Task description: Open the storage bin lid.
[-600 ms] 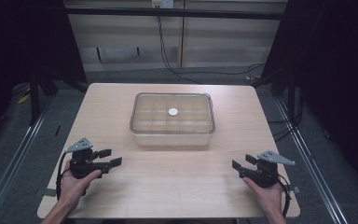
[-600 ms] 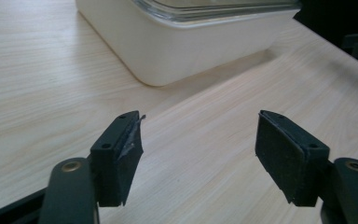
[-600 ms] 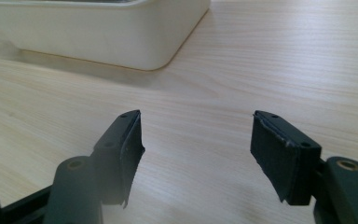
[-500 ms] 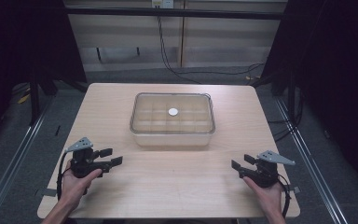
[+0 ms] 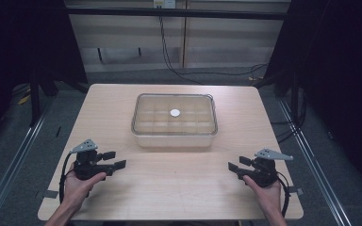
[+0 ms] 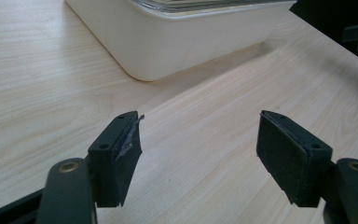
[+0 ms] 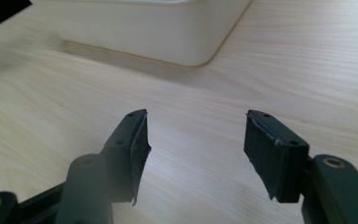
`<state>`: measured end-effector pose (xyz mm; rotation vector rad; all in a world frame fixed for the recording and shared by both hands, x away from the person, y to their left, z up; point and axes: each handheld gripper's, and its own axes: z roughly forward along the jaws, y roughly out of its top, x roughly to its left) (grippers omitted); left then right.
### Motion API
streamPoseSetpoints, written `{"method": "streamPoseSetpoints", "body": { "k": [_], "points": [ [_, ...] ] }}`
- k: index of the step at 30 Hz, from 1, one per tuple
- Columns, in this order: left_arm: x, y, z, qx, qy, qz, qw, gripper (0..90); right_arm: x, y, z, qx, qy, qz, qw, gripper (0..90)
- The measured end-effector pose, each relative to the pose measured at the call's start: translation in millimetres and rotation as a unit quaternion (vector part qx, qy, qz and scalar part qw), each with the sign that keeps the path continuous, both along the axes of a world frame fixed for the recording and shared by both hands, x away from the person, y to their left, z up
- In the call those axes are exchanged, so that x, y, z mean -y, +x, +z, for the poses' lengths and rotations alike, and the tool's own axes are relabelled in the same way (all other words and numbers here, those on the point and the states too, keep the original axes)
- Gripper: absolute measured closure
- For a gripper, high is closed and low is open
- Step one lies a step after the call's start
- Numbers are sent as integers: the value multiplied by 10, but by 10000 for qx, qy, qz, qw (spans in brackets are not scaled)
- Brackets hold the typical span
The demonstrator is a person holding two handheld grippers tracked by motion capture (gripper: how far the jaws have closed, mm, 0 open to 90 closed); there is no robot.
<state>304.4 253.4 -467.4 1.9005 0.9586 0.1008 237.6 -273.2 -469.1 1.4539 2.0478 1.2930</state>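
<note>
You are holding the left hand-held gripper (image 5: 115,159) low over the near left part of the desk (image 5: 179,193), its jaws standing apart with only bare wood between them. In the left gripper view the pads (image 6: 125,154) are gaping wide and pointing toward the near corner of the box (image 6: 168,42), which is lying well ahead of them.

You are holding the right hand-held gripper (image 5: 235,168) over the near right part of the desk, its jaws also standing apart and gripping nothing. In the right gripper view the pads (image 7: 270,154) are facing the box's (image 7: 140,28) other near corner, again with clear desk in between.

The box (image 5: 174,136) is sitting in the middle of the desk, farther from you than either gripper and roughly between them. It is pale, with rounded corners, and a clear lid (image 5: 155,115) is covering it. A small white disc (image 5: 175,112) is showing at the lid's centre. Through the lid you are seeing faint compartment lines.
</note>
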Motion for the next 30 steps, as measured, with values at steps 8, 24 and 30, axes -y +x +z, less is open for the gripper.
{"method": "streamPoseSetpoints", "body": {
  "k": [8,24,30],
  "points": [
    [50,129,7,-59,-75,-193,9998,290,-45,107,32,-96,43,185,9998,365],
    [84,232,254,295,69,-192,9994,338,-133,325,192,-174,73,467,9987,321],
    [147,319,323,320,34,-227,9992,352,-142,473,261,-235,114,478,9985,327]
  ]
}}
